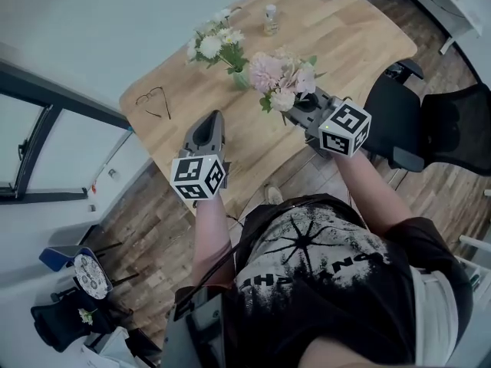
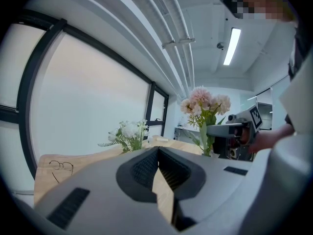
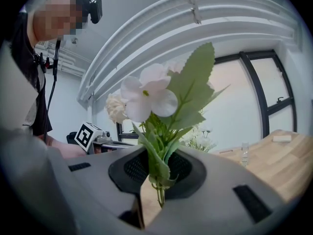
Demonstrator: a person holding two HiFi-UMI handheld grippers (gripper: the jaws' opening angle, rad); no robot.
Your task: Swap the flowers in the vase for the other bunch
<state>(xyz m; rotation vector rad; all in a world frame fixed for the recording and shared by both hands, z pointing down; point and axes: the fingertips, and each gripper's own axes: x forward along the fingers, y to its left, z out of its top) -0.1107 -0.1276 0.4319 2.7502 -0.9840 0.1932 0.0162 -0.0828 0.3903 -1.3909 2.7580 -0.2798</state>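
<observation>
pink and cream blooms of the loose bunch (image 1: 282, 75) are carried on thin green stems. these stems are pinched low down, just under the lowest leaves, between the nearly closed jaws of the right gripper (image 1: 305, 107). the bunch is held upright in the air over the near part of the wooden surface (image 1: 337, 37), near the white bunch (image 1: 215, 44) that stands in the pale green vase (image 1: 240, 79). the left gripper (image 1: 211, 126) is fully shut with nothing between its jaws and is held over the near edge of the surface, pointed toward the white bunch. both bunches are judged to be light and soft, with stems that bend and may splay, and with petals that would be crushed by any squeeze. hold should therefore be taken only on the gathered stems, never on the heads. the white bunch is best gripped just above the vase rim and drawn straight upward. the vase looks small and may tip or be dragged along if the stems bind.
</observation>
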